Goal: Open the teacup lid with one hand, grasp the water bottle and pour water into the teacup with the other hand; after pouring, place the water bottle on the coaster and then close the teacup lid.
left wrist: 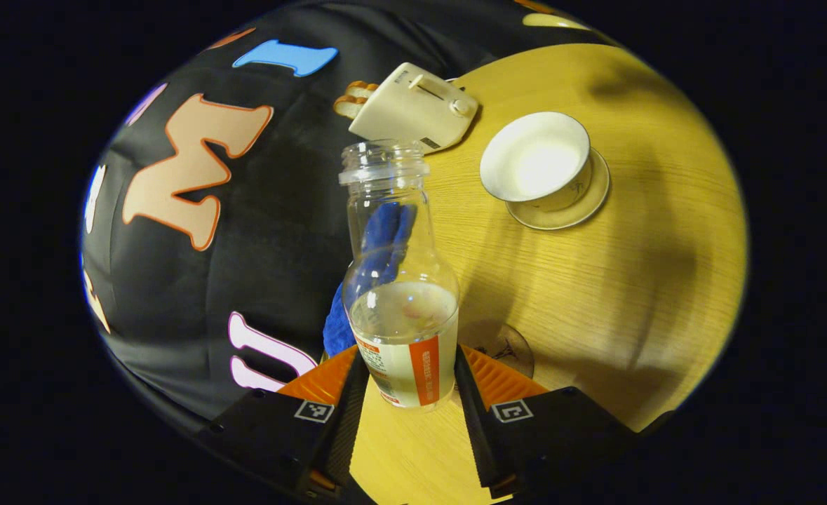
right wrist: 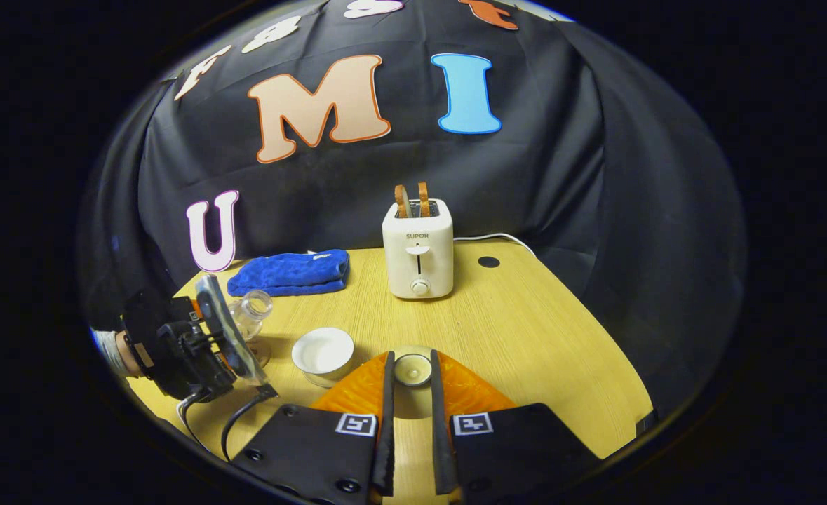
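The left gripper (left wrist: 405,379) holds the water bottle (left wrist: 400,294) between both fingers, which press on its lower, labelled part. The bottle has no cap and is partly full of water; in the left gripper view it stands a little tilted above the table (left wrist: 595,294). The coaster (left wrist: 504,347) lies on the table just behind the bottle's base.

The teacup (left wrist: 536,158) sits open on its saucer (left wrist: 564,210), near the toaster (left wrist: 413,105) at the back edge of the table. In the right gripper view the right gripper (right wrist: 411,382) holds the teacup lid (right wrist: 412,369) between its narrow jaws, just beside the teacup. A folded blue cloth (right wrist: 290,272) lies at the back left corner of the table.
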Tool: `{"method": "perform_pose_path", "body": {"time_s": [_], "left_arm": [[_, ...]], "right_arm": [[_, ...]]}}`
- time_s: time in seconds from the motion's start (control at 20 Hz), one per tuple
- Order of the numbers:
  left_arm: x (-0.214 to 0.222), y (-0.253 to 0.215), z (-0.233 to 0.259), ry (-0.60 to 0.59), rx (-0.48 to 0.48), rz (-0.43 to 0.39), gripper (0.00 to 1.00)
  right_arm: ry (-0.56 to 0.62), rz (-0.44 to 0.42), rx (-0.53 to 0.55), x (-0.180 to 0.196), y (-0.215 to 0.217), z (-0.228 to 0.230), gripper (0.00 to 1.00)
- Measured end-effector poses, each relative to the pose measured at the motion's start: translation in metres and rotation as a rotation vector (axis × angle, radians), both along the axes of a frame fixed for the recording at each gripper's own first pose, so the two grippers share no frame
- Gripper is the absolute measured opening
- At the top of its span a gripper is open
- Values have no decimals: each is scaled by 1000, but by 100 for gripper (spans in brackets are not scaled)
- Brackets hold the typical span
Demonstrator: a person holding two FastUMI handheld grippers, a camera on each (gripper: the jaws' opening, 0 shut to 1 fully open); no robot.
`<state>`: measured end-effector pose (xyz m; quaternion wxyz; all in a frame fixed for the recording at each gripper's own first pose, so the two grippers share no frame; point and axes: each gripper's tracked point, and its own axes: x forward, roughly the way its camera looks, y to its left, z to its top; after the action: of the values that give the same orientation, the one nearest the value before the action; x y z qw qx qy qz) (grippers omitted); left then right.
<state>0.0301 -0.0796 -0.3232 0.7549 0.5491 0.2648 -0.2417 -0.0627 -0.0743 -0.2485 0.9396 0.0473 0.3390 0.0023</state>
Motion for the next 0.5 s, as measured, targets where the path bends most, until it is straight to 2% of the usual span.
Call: {"method": "perform_pose_path", "body": {"time_s": [0.25, 0.5], "left_arm": [[2, -4, -7, 18, 153, -87, 66], [5, 1, -12, 42, 274, -133, 66]], "right_arm": [[2, 12, 19, -3, -3, -6, 25], [7, 12, 32, -4, -9, -11, 25]]}}
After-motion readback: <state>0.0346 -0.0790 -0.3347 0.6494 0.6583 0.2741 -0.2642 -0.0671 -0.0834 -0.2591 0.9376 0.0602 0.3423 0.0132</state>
